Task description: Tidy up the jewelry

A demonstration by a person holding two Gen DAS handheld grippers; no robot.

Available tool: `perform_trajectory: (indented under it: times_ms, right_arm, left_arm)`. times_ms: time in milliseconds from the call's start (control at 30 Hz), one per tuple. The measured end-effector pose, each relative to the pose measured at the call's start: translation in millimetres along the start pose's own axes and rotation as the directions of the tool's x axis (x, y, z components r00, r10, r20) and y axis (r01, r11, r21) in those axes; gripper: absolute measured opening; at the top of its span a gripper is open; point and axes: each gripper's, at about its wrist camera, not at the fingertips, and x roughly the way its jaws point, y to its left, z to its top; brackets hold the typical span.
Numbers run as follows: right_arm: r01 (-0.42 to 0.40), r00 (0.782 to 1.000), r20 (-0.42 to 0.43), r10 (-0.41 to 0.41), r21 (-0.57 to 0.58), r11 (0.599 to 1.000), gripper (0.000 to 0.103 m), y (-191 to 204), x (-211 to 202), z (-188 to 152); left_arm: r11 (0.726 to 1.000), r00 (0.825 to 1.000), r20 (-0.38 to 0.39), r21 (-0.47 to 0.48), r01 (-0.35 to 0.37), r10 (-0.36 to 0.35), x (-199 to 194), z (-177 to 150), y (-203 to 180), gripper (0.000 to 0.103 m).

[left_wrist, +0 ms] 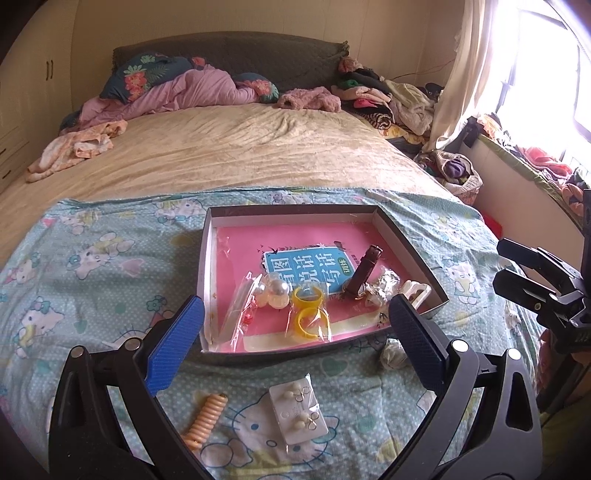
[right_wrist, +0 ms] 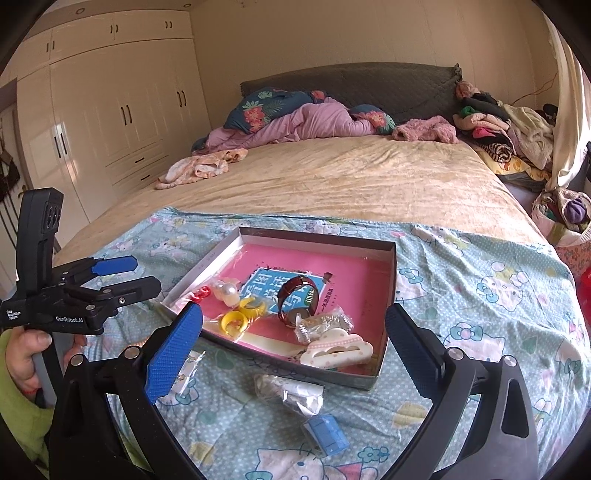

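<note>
Left gripper point(left_wrist: 295, 325) and right gripper point(right_wrist: 293, 341) are both held released, nothing grasped, above the bed. The shallow box point(left_wrist: 406, 236) holds a watch point(right_wrist: 297, 299), yellow rings point(left_wrist: 306, 297) and pearls — an earring card point(left_wrist: 297, 411) lies outside, nearer the camera

A wide bed point(right_wrist: 332, 177) fills the room, its tan sheet point(left_wrist: 229, 147) rumpled. At twelve o'clock a dark padded headboard point(right_wrist: 351, 88) stands against a cream wall point(right_wrist: 332, 33), with a pink quilt point(right_wrist: 314, 122) and floral pillow point(right_wrist: 266, 103) heaped below it. At ten o'clock, cream wardrobes point(right_wrist: 110, 110) run floor to ceiling. At two o'clock, bright daylight floods a window point(left_wrist: 554, 62) behind a pale curtain point(left_wrist: 465, 74); piled clothes point(left_wrist: 384, 96) crowd that corner.
</note>
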Motion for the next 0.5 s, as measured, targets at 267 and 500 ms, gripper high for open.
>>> perform_trajectory:
  times_ms: [267,500]
  right_arm:
    - [-0.009,1.000,0.027,0.010,-0.024,1.000,0.098,14,-17,3]
    - [-0.014,0.999,0.033,0.016,-0.043,0.999,0.098,25,-27,-1]
  left_arm:
    - [1.000,0.999,0.034,0.004,-0.012,0.012,-23,-7,0,0.093]
    - [1.000,0.998,0.052,0.004,-0.019,0.018,-39,-15,2,0.093]
